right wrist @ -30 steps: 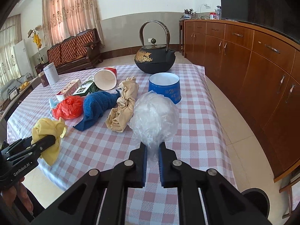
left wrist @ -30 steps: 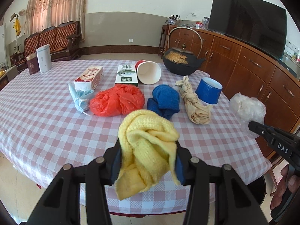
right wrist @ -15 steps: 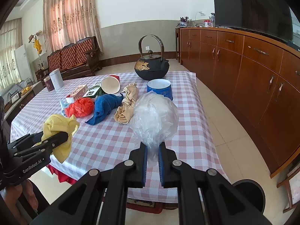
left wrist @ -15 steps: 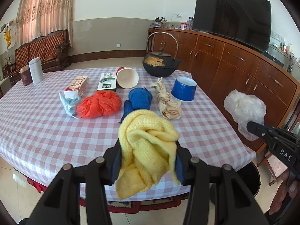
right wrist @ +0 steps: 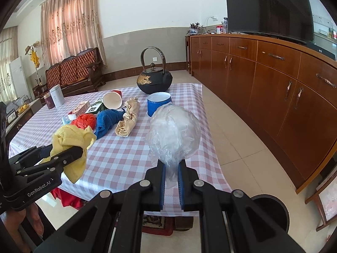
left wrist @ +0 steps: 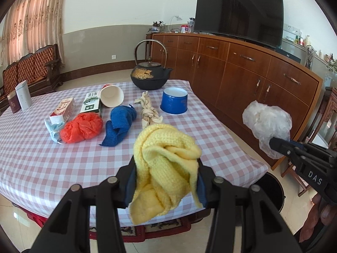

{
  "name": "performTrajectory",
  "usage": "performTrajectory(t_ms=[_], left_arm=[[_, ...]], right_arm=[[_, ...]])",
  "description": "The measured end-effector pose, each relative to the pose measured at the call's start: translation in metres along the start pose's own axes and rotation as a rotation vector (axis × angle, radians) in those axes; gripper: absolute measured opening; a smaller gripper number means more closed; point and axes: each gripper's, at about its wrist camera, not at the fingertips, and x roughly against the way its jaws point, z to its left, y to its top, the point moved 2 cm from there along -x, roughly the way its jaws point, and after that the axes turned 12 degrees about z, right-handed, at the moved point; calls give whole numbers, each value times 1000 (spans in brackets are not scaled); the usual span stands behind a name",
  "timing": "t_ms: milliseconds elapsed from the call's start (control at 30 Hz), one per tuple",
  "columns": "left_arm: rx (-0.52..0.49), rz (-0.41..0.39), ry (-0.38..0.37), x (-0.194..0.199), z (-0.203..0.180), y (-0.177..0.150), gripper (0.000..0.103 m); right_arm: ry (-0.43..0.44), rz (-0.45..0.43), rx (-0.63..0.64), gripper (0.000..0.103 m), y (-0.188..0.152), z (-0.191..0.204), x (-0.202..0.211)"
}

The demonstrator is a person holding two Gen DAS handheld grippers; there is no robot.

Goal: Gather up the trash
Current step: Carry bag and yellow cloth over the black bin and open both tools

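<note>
Nubbly yellow knit cloth (left wrist: pixel 166 160); crinkly clear plastic ball (right wrist: pixel 173 135)

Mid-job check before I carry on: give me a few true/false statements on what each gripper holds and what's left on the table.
1. The left gripper is clamped on a yellow knitted cloth. True.
2. The right gripper is open and holds nothing. False: it is shut on a crumpled clear plastic bag.
3. The blue cloth lies on the table between the red plastic bag and the beige cloth. True.
4. The white paper cup stands upright. False: it lies on its side, mouth toward the camera.
5. The black teapot sits on the floor. False: it stands on the table's far end.
</note>
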Motion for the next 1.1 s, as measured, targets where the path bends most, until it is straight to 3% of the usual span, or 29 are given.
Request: performTrajectory(t_ms=[333, 667, 1100], left_arm=[[-108, 21, -87, -13, -63, 3, 48], [-245, 65, -209, -26, -145, -5, 48], [-424, 180, -338, -67, -248, -39, 49]], right_arm=[[-72, 11, -98, 11, -24, -59, 14], [-188, 39, -226, 11, -72, -143, 46], [-290, 164, -359, 11, -147, -231, 47]])
